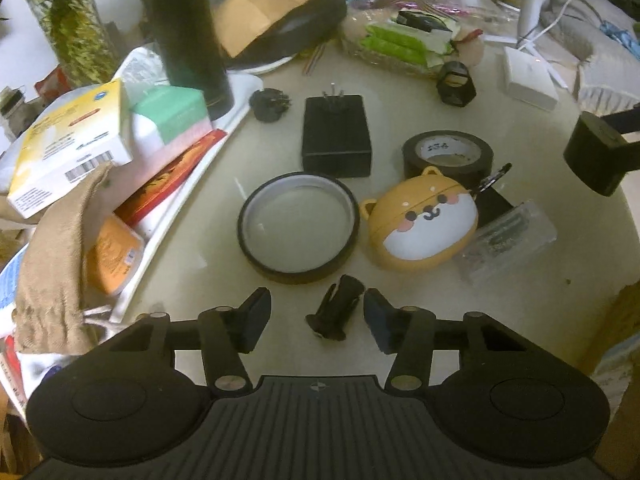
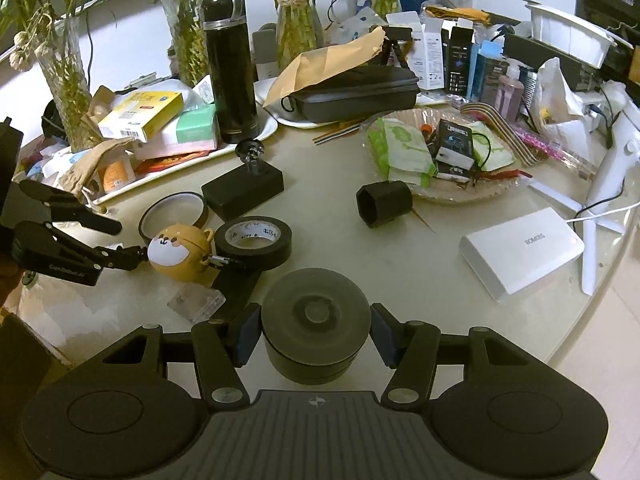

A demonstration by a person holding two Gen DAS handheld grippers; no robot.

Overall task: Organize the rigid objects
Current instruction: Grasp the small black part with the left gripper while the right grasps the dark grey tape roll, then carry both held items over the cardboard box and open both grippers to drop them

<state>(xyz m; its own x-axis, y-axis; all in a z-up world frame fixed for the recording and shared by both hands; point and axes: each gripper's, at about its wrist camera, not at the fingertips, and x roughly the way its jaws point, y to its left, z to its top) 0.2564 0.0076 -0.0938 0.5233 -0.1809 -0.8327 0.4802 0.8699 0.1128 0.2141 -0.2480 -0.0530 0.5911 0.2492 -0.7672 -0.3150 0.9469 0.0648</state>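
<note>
A: Left wrist view. The left gripper (image 1: 316, 320) is spread wide and grips nothing; a small black part (image 1: 336, 312) lies on the table (image 1: 400, 300) between its fingers (nearer the right one). Just ahead: a thin tape ring (image 1: 298, 226) and a dog-face case (image 1: 424, 226).

B: Right wrist view. The right gripper (image 2: 316, 336) brackets a black round canister (image 2: 316, 324), left pad touching (right side: cannot tell). Black tape roll (image 2: 254, 242) ahead-left.

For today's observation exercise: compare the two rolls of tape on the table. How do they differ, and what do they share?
The black tape roll has a thick wall and a small printed core; the wide tape ring is thin-walled with a big open centre. The black tape roll sits behind the dog-shaped case, the wide tape ring beside it. Both lie flat on the table.
</note>
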